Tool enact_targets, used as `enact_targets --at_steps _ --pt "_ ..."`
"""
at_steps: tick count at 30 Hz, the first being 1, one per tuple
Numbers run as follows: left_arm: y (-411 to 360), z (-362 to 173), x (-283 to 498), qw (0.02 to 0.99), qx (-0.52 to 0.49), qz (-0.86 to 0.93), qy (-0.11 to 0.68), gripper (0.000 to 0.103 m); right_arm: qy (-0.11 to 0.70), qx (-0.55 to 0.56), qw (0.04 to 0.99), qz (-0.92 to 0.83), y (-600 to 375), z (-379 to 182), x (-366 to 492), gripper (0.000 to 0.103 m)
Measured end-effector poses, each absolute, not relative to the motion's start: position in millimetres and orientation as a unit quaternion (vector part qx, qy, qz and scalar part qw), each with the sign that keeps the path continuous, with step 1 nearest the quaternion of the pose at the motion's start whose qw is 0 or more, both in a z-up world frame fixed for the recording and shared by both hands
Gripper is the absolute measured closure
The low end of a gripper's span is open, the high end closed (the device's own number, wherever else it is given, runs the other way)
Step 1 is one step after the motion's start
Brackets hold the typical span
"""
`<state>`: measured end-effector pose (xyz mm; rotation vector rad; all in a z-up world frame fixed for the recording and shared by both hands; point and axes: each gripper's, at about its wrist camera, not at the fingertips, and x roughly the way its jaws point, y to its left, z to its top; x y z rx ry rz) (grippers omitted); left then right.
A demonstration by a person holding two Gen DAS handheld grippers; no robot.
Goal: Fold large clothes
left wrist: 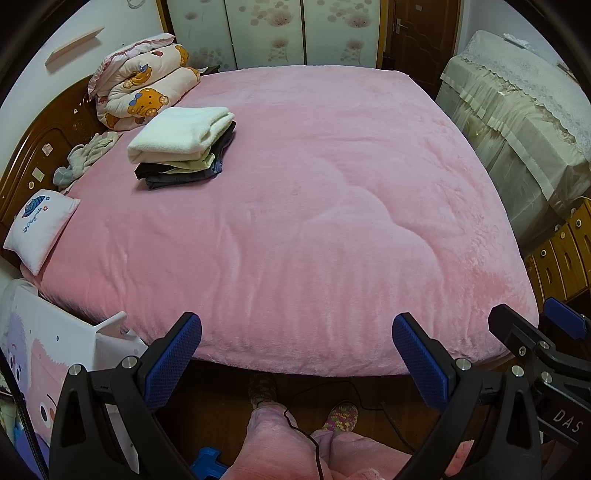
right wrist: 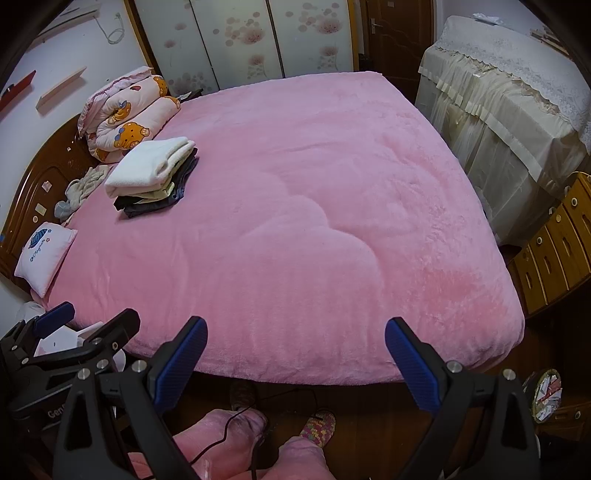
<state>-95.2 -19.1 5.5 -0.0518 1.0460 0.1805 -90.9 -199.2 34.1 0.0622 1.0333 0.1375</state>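
Both jaws are spread wide with nothing held: left gripper (left wrist: 297, 354), right gripper (right wrist: 295, 356), hovering at the bed's (left wrist: 332, 221) 6 o'clock edge. A folded stack (left wrist: 184, 147) sits at 10 o'clock, so a between-garments step is judged. An unfolded garment (left wrist: 85, 157) near the headboard probably needs fetching next.

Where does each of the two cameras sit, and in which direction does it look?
Left wrist: sits on the left gripper, above the bed's near edge, facing the pink blanket; shows its open fingers, the right gripper and the person's legs.
Right wrist: sits on the right gripper, same direction; shows its open fingers, the left gripper and slippers.
Shared: blanket, folded clothes stack, bear quilt, small pillow, wardrobe.
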Motion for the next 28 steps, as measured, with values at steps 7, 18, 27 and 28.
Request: enact_targets --at_steps 7,18,27,28 --pt "-20.0 5.4 -94.9 0.862 -0.024 0.086 0.499 0.001 0.494 0.03 0.866 0.065 -199.2 34.5 -90.9 0.006" --pt "-18.6 4.8 -94.3 0.862 -0.022 0.085 0.499 0.001 0.495 0.031 0.866 0.066 -202.2 33.4 -89.0 0.006" --pt "-13.5 4.6 -90.8 0.863 -0.019 0.083 0.498 0.001 0.495 0.032 0.866 0.065 -201.6 33.3 -89.6 0.006" --pt "-12.4 4.8 -90.0 0.864 -0.019 0.082 0.497 0.001 0.494 0.032 0.866 0.064 -201.7 33.3 -89.5 0.006"
